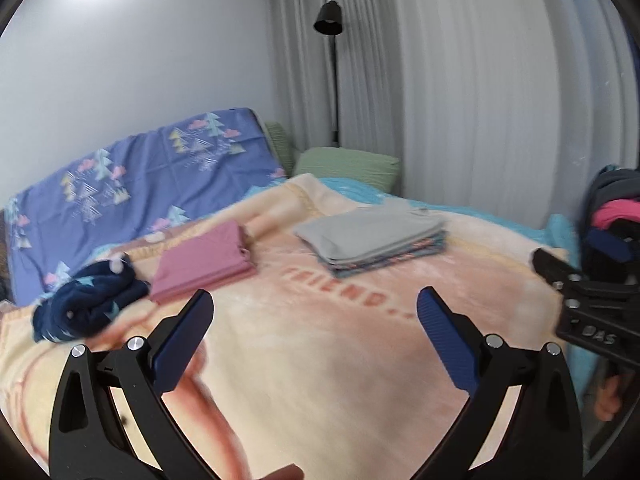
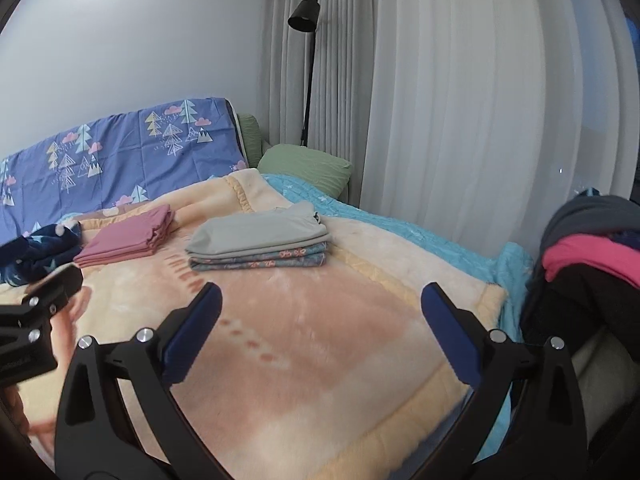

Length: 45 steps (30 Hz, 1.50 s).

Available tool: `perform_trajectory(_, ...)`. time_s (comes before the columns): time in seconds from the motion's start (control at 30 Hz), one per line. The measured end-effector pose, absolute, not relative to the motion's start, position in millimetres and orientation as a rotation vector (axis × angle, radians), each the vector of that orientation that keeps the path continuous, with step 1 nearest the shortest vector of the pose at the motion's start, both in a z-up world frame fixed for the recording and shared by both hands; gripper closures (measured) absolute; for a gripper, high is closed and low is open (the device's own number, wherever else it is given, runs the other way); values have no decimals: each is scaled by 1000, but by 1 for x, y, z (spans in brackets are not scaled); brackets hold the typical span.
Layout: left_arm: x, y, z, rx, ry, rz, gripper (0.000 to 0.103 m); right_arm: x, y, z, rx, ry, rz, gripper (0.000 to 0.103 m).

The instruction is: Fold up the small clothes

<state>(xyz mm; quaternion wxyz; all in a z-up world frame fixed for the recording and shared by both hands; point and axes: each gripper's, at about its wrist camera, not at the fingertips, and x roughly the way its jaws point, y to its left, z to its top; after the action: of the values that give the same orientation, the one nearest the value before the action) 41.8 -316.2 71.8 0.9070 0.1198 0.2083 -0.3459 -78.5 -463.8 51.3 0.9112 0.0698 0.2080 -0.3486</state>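
A folded grey garment (image 2: 260, 234) tops a neat stack of 3 or so folded pieces, the lower ones blue-grey with a small pink print, lying on the peach blanket (image 2: 304, 344) that covers the bed. To its left, apart from it, sits a folded pink stack (image 2: 128, 238), and further left a crumpled navy garment (image 1: 90, 304) with pale star shapes lies unfolded at the blanket's edge. At the right side of the bed a heap of unfolded clothes (image 2: 592, 256) shows dark grey, bright pink and black layers.

The left hand-held gripper (image 1: 314, 338) stands spread wide above the blanket, its 2 blue pads well apart with nothing between them and touching nothing. The right hand-held gripper (image 2: 320, 334) is likewise spread wide and empty, hovering over bare blanket short of the grey stack. Each one shows at the edge of the other's view, side by side.

Behind the blanket a turquoise quilt (image 2: 400, 224) runs along the right side, a purple sheet (image 2: 120, 160) with tree prints leans against the wall, and 2 green pillows (image 2: 308, 166) sit near a black floor lamp (image 2: 306, 16) before pale curtains (image 2: 460, 100).
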Motion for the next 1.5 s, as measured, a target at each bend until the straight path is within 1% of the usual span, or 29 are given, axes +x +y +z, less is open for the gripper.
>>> perform_trajectory(0.2, 13, -303, 75, 218, 468, -722, 1, -96, -445, 51, 106, 454, -793, 2)
perform_trajectory(0.37, -3, -297, 72, 226, 483, -744, 1, -107, -440, 47, 205, 481, -692, 2)
perform_trajectory(0.5, -11, -291, 70, 235, 488, -741, 1, -107, -438, 43, 208, 521, -663, 2)
perform_trajectory(0.8, -11, -288, 64, 244, 501, -735, 1, -105, -438, 34, 187, 549, -683, 2)
perform_trajectory(1.5, -3, -292, 54, 257, 551, -720, 1, -98, -440, 34, 205, 530, -684, 2)
